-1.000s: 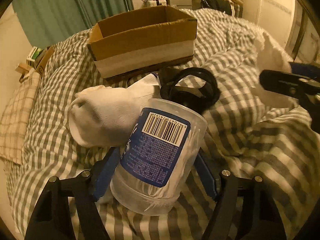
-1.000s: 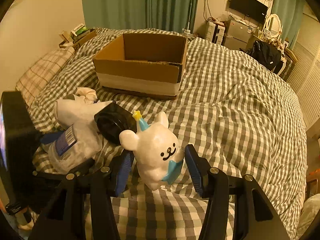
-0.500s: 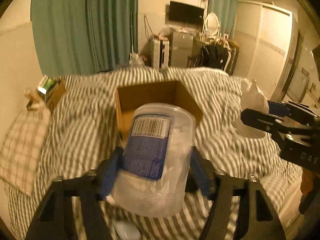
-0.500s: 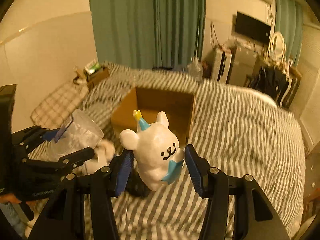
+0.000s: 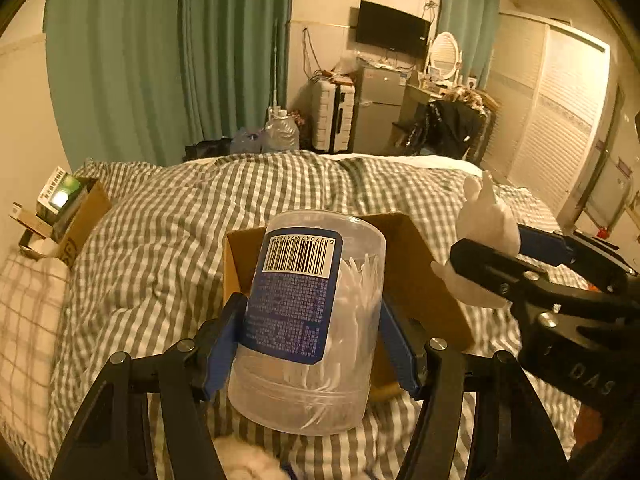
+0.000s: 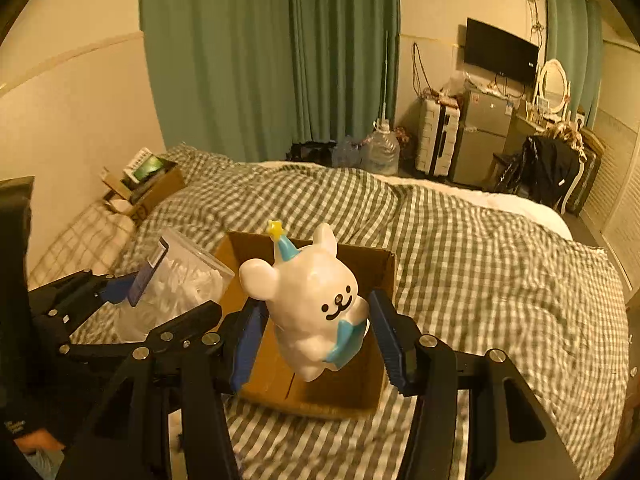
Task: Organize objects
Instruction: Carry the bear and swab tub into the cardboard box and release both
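The left gripper (image 5: 310, 344) clenched the clear cotton-swab jar (image 5: 308, 320), held above the cardboard box (image 6: 360, 384) on the checked bed (image 6: 480, 280). At its 3 o'clock, the right gripper (image 6: 316, 336) clasped the white bear figurine (image 6: 312, 300) over that box.

A clear tub (image 5: 308, 320) with a blue barcode label, part full of white sticks that look like cotton swabs, is held off the bed, tilted slightly, blue pads pressed to both its sides. A glossy white bear (image 6: 316, 300) with a blue star-tipped hat and a black smile is held up likewise, leaning left, pads on either flank. Both hang in front of and over an open brown box (image 6: 384, 280) resting on the checked duvet, tub on the left and bear on the right; the box interior looks bare, though much is hidden.
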Available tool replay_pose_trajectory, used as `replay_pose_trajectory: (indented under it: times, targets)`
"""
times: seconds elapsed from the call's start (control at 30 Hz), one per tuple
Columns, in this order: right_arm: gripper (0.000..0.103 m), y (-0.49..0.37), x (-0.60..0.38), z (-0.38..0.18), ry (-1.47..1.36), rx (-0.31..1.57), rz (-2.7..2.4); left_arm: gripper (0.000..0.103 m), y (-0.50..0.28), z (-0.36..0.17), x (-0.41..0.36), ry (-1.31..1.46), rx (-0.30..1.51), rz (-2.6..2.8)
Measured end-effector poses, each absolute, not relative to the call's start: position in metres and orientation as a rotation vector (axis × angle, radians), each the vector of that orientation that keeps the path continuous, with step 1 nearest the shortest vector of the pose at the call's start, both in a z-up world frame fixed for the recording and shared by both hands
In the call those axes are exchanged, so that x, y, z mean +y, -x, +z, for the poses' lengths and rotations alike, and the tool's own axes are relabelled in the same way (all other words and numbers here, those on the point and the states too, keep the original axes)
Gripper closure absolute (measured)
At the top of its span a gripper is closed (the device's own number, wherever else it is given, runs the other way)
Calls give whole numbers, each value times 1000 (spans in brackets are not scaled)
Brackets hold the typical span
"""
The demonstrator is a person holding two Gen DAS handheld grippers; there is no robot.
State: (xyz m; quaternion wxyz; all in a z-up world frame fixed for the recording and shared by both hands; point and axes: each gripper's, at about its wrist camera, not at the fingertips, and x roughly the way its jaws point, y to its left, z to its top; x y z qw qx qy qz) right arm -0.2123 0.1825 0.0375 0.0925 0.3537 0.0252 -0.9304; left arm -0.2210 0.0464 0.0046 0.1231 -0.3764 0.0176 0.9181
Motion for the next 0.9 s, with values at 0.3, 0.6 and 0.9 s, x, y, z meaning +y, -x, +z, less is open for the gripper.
replay_pose_trajectory:
  times: [0.3,0.6,0.9]
  targets:
    - [52,256,198,-21,-1135,8,-2729,36,248,-51,60,1196,144,2647]
    - [18,243,200,-5,-1047,-29,-2795,22,234,-50,59,1195,92,2578]
    - [15,192,215,61,-994,-8,-2882,8,194,8,39,1178,71,2666]
